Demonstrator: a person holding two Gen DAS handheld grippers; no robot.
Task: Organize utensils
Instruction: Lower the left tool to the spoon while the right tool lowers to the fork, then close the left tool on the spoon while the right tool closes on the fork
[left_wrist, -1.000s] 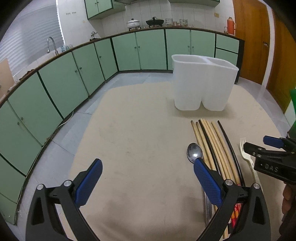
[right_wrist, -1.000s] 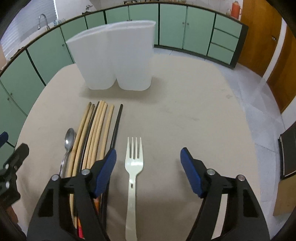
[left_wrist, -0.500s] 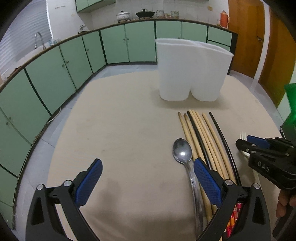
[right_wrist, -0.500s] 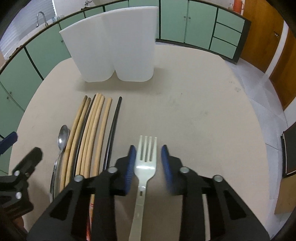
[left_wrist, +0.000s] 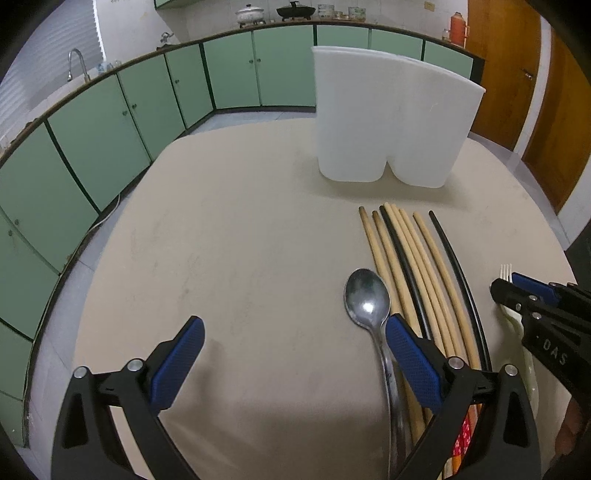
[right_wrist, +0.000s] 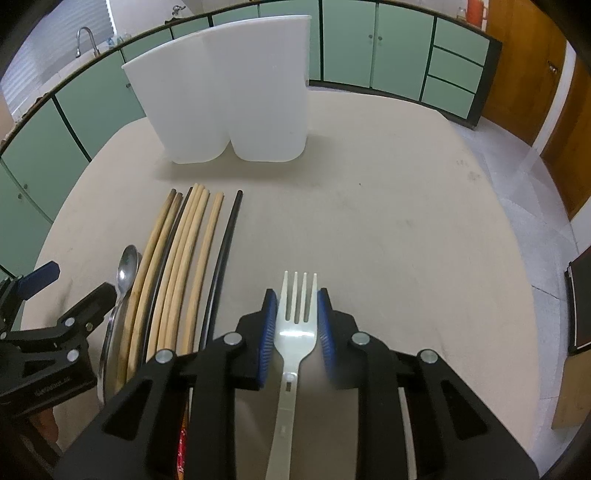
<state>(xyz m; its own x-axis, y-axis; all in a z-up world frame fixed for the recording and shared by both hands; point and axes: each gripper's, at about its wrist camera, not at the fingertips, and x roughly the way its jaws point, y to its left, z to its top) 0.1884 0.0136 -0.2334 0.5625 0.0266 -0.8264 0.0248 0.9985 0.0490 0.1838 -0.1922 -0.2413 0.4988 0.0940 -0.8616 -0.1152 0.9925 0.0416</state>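
White fork (right_wrist: 297, 325) now clamped by right hand-held gripper (right_wrist: 295, 328), previously spread; left hand-held gripper (left_wrist: 291, 362) stayed spread beside spoon (left_wrist: 367, 301); lifting could follow.

One fork (right_wrist: 297, 325), one spoon (left_wrist: 367, 300), eight chopsticks (right_wrist: 184, 258), one white holder (right_wrist: 229, 96).

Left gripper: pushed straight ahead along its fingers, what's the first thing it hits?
Probably nothing soon. The left gripper is open and points over bare table; the spoon and chopsticks lie just right of its line. The white utensil holder also stands right of centre, though depth is hard to judge.
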